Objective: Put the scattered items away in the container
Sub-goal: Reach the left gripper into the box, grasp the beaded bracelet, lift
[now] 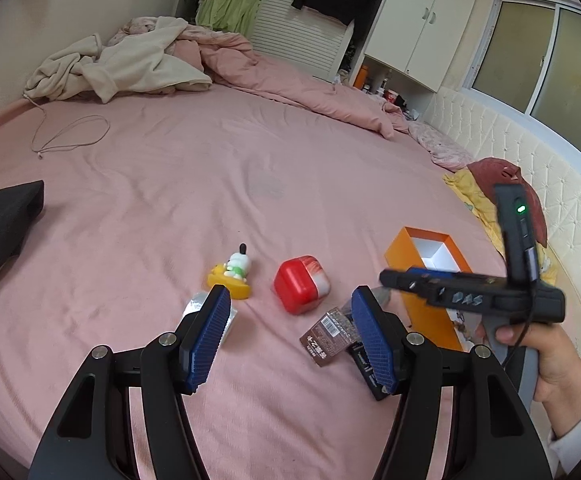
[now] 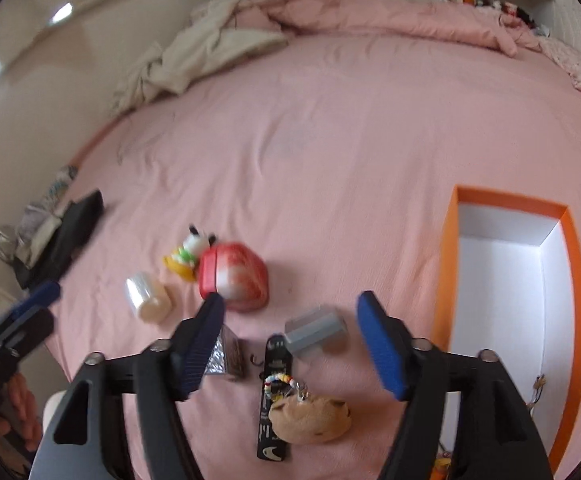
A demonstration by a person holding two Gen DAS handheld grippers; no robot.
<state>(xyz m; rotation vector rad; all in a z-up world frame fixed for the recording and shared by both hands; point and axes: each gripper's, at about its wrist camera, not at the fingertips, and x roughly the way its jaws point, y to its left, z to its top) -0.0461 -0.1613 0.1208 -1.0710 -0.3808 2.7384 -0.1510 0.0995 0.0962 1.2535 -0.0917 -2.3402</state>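
Right gripper [image 2: 290,344] jaws spread wide, empty, hovering over the nearest clutter: plush keychain [image 2: 310,420], black strip [image 2: 274,396], grey block [image 2: 314,332]. Left gripper [image 1: 290,340] likewise spread, nothing held, above a brown packet [image 1: 328,336]. Farther out — red case [image 2: 234,276], dog figurine [image 1: 234,270], clear roll [image 2: 148,298], all loose on the pink bed [image 1: 210,160]. Orange box [image 2: 570,260] stands to the right; little seems to be in it. Judged step: picking a target. Next — descend, straddle one item, close.
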